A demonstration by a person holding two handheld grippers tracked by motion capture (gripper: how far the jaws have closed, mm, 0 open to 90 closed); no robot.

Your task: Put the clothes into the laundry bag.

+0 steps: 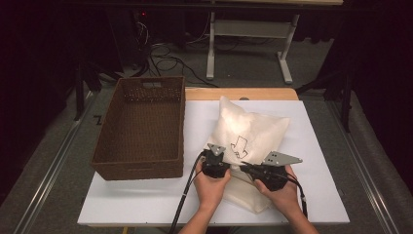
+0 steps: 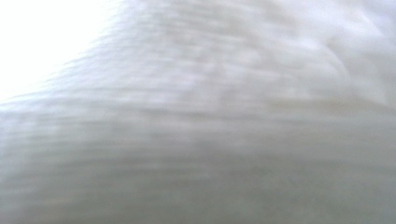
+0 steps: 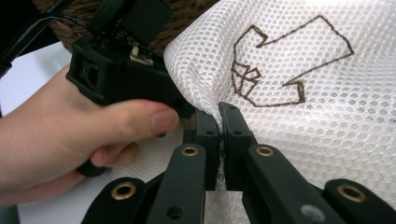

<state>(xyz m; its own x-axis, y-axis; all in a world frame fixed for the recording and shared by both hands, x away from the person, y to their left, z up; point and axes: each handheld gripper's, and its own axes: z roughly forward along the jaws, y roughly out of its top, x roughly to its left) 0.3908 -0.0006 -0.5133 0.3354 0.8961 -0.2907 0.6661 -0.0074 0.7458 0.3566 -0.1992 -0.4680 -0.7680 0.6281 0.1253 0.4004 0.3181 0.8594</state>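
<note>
The white mesh pillow lies on the table, right of the wicker basket. The right tool pinches its near edge tight. The left tool looks clamped on fabric alongside, likely so both lift together.

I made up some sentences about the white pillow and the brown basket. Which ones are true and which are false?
1. The white mesh pillow with a brown line drawing lies inside the brown woven basket. False: it lies on the white table top, beside the basket.
2. The right gripper has its jaws pinched on the pillow's mesh. True.
3. The basket has nothing in it. True.
4. The left gripper is far from the pillow, over the basket. False: it is at the pillow's near edge, close to the right gripper.
5. The basket stands left of the pillow in the high view. True.
</note>
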